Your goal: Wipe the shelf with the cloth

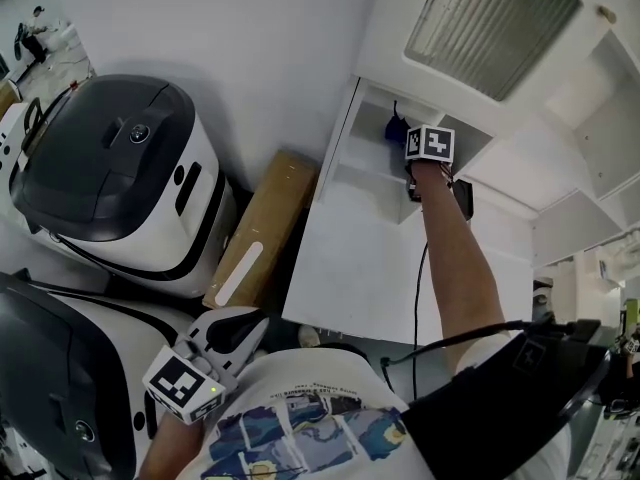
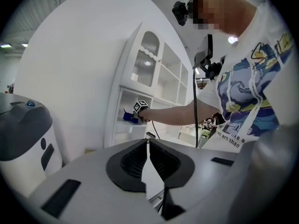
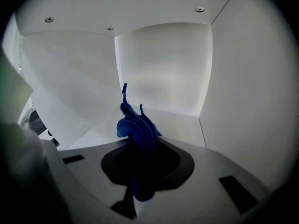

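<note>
Pinches blue cloth [image 3: 135, 125] in right gripper [image 3: 140, 149] inside shelf [image 3: 180, 119]; holds left gripper [image 2: 148, 149] closed, empty; risks scraping with bare jaws, cloth bunched upward.

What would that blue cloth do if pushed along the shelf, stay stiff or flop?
Probably flop: the blue cloth bunches into soft folds where the right claw pinches it. It likely weighs little, since thin ends stick up by themselves. Pushed on the shelf, it would probably crumple and slide, not roll.
</note>
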`<state>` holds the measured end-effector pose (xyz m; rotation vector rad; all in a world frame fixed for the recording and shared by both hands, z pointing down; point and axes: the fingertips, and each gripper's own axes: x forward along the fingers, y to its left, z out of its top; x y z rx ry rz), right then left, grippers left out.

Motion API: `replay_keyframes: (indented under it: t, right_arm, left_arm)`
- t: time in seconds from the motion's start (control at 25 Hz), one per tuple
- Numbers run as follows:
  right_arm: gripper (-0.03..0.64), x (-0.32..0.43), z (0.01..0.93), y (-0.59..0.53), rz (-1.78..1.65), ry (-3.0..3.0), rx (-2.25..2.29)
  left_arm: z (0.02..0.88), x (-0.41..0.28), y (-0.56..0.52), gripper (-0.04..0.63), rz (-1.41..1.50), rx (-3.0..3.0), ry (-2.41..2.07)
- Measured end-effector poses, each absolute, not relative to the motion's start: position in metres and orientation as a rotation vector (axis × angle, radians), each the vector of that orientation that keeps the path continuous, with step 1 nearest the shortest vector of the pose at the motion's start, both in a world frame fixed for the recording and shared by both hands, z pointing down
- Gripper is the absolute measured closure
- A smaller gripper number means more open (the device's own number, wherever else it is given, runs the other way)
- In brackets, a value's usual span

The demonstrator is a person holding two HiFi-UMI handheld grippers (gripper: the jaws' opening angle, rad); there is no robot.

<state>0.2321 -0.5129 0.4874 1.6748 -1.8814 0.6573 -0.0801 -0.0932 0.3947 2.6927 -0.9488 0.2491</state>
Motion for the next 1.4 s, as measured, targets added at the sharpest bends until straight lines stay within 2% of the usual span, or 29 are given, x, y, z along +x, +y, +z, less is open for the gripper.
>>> replay_keyframes:
  t: [0.44,0.84,1.04,1.4]
  right_arm:
    - [0.549,0.164,0.488,-0.523,0.656,-1.968,1.562]
    - [0.549,0.125,0.488,-0.523,0.788,-2.075,1.497]
    - [0.549,0.132,0.481,-0.52,0.789,-2.108,1.507]
    - [0.549,0.192,0.457,-0.505,0.634,-2.013,1.647]
  left_arm:
    - [0.393,-0.099,-0.091,0.566,0.231,2.669,-1.015]
    - [0.393,-0.11,-0.085,0.566,0.214,2.657,-1.048]
    - [0.394,-0.111,-0.083,0.566,0.212,2.66,-1.039]
    - [0.394,-0.102,-0.081,0.566,0.198,2.691,-0.955]
